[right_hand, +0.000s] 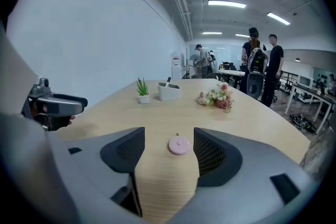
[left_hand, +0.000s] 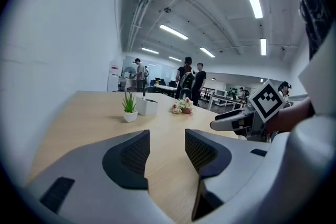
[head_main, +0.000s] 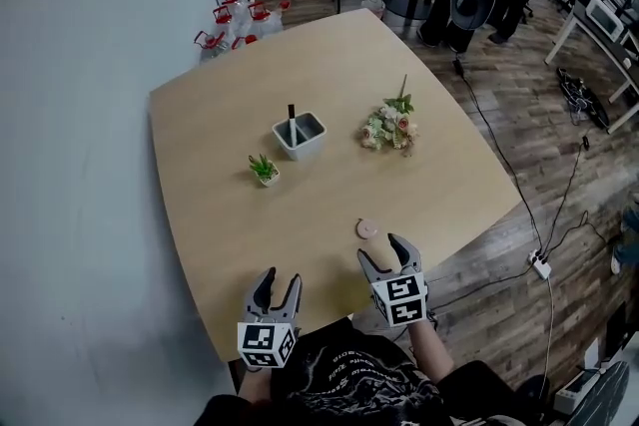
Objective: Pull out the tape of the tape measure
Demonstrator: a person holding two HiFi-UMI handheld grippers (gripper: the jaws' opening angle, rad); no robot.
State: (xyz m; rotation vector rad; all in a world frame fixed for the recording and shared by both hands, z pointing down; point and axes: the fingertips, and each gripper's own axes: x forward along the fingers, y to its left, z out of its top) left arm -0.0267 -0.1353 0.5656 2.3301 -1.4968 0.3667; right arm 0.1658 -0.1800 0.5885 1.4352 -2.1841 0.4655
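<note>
Tabletop (head_main: 449, 165) holds pink tape measure (head_main: 367, 228); right gripper (head_main: 379, 248), left gripper (head_main: 282, 276) fingers apart, empty.

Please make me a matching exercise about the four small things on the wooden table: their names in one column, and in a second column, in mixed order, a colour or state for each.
1. tape measure
2. potted plant
3. flower bunch
4. square container

A. holds a black pen
B. pink and round
C. lying flat, pale blooms
D. green leaves, standing upright

Pairs: 1-B, 2-D, 3-C, 4-A
</note>
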